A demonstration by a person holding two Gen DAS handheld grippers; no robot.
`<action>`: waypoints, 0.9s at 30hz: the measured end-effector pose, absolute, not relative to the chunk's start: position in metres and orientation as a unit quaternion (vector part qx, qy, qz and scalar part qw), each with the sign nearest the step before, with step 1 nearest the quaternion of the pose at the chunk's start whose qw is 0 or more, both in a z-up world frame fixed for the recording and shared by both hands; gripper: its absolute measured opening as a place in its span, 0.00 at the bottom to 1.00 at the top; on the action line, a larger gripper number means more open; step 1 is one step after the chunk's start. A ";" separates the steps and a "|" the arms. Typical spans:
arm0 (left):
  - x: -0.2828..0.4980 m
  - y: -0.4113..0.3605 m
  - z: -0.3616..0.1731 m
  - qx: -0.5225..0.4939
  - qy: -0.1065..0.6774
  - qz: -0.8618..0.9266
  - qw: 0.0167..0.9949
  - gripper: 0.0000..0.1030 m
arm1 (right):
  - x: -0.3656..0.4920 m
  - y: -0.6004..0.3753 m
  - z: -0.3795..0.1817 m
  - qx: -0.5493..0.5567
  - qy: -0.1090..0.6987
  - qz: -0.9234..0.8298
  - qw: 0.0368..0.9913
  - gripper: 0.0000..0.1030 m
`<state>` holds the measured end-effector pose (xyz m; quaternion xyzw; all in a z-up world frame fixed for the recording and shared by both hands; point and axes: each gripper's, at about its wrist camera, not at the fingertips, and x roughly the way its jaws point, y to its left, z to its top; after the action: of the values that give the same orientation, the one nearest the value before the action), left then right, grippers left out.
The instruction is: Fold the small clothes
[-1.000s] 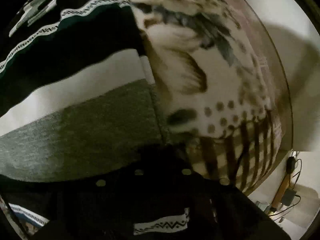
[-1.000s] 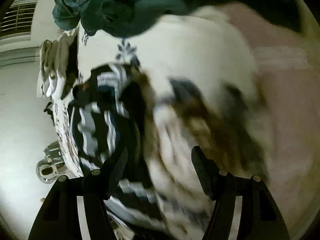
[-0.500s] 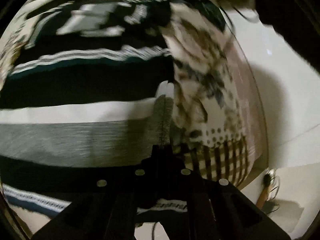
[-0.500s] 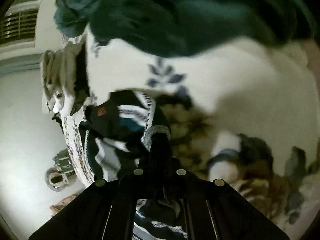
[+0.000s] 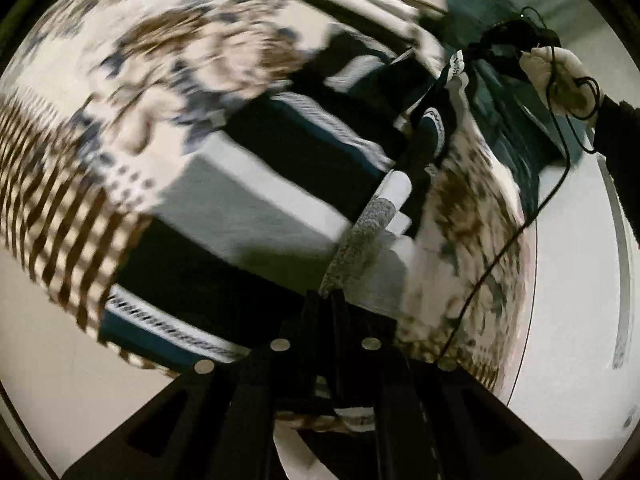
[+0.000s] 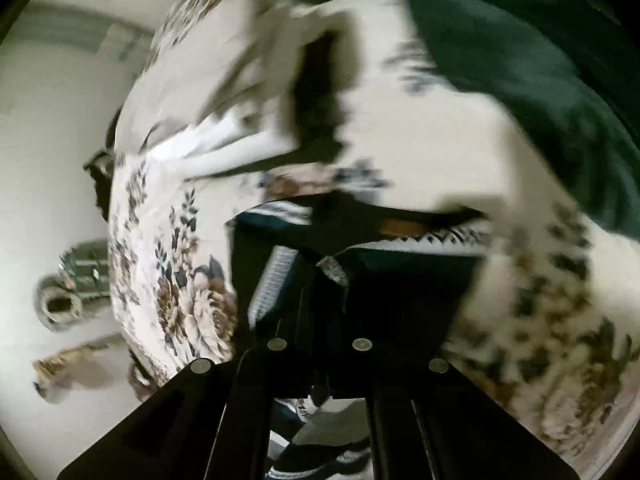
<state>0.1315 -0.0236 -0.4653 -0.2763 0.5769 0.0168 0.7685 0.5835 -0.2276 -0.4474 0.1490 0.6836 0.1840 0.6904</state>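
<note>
A striped knit garment, black, teal, white and grey, is stretched over the floral tablecloth. My left gripper is shut on its grey edge. In the left wrist view the right gripper, held by a white-gloved hand, pinches the garment's far end. In the right wrist view my right gripper is shut on the same garment, which hangs dark below it. Both views are blurred by motion.
A dark green garment lies on the cloth at the upper right of the right wrist view. Pale folded clothes lie beyond. The round table's edge runs down the right. A black cable hangs across.
Both grippers have closed on the striped garment and lifted it. The garment now hangs stretched between them, and both views have swung across the table.
</note>
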 end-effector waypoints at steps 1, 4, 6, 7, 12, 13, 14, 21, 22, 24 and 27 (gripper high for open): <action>0.129 -0.008 -0.471 -0.294 0.572 0.025 0.765 0.04 | 0.586 -0.204 -0.451 0.136 0.686 0.182 0.691 0.04; 0.125 0.027 -0.481 -0.315 0.560 0.042 0.765 0.04 | 0.597 -0.131 -0.471 0.094 0.698 0.161 0.692 0.04; 0.121 0.047 -0.484 -0.325 0.552 0.052 0.767 0.04 | 0.602 -0.091 -0.486 0.069 0.704 0.144 0.692 0.04; 0.120 0.055 -0.486 -0.327 0.549 0.054 0.767 0.04 | 0.603 -0.076 -0.493 0.062 0.705 0.140 0.693 0.04; 0.112 0.099 -0.517 -0.335 0.563 0.050 0.754 0.04 | 0.608 -0.010 -0.528 0.022 0.715 0.117 0.689 0.03; 0.112 0.104 -0.530 -0.340 0.577 0.041 0.741 0.05 | 0.608 -0.002 -0.537 0.011 0.722 0.116 0.682 0.04; 0.110 0.109 -0.540 -0.345 0.588 0.045 0.731 0.05 | 0.608 0.006 -0.547 0.005 0.733 0.116 0.670 0.04; 0.078 0.175 -0.571 -0.425 0.589 0.065 0.684 0.52 | 0.560 -0.017 -0.510 0.051 0.713 0.140 0.685 0.54; 0.080 0.178 -0.569 -0.432 0.583 0.060 0.685 0.52 | 0.542 -0.029 -0.499 0.052 0.709 0.146 0.688 0.54; 0.091 0.174 -0.564 -0.423 0.585 0.032 0.691 0.52 | 0.495 -0.061 -0.484 0.048 0.711 0.145 0.687 0.54; 0.111 0.149 -0.564 -0.392 0.606 -0.016 0.692 0.52 | 0.404 -0.115 -0.491 0.045 0.746 0.129 0.652 0.54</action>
<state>0.1112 0.1490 -0.5644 -0.3922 0.6057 -0.0159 0.6921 0.4036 -0.1146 -0.4914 0.0449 0.7461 0.1288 0.6517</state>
